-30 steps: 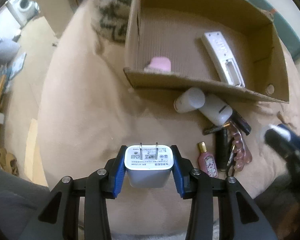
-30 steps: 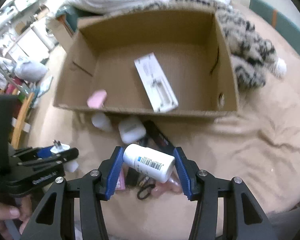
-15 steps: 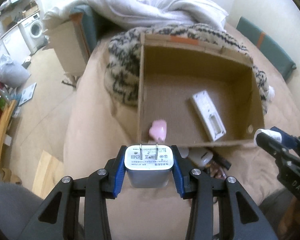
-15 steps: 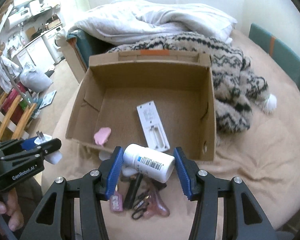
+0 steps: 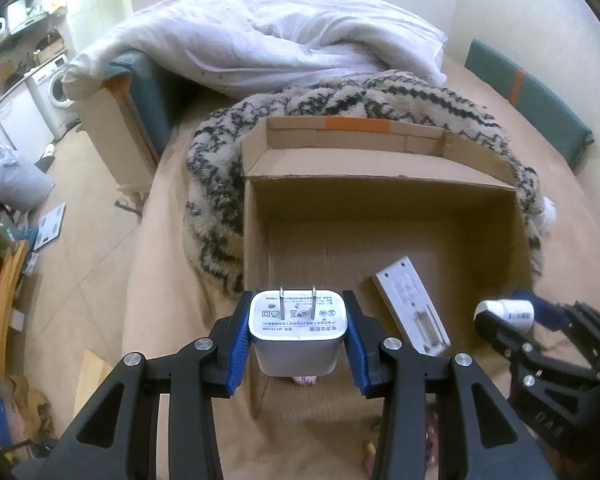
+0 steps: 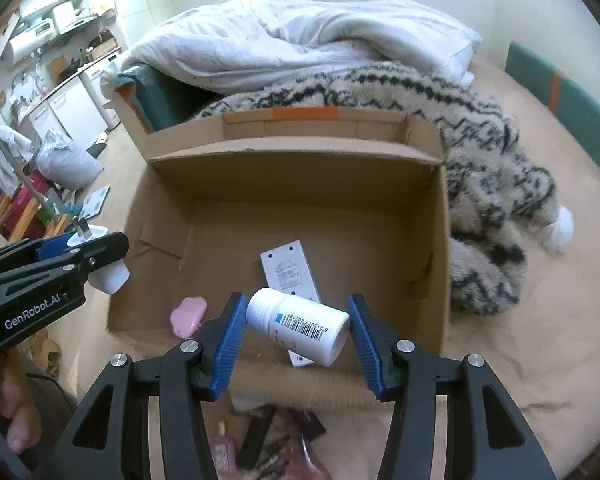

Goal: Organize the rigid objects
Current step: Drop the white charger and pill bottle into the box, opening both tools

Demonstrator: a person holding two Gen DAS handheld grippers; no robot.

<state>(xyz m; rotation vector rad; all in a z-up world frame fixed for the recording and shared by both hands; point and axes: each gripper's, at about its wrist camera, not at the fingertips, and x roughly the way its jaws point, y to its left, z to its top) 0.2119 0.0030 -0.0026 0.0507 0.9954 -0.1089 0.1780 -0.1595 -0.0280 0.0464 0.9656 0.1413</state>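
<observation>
My left hand-held gripper (image 5: 298,336) clamps a white charger (image 5: 298,330). My right hand-held gripper (image 6: 296,332) grips a white bottle (image 6: 298,324); cardboard box (image 6: 440,240) at twelve o'clock.

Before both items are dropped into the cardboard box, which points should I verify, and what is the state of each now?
1. Left tongs grip the white charger by its sides: ok.
2. Right tongs hold the white bottle, lying tilted between the pads: ok.
3. Cardboard box is open on top: ok.
4. Free floor in the box beside the remote and the pink item: ok.
5. Bottle is over the box opening: ok.
6. Charger is fully past the near left corner of the box: cannot tell.
</observation>
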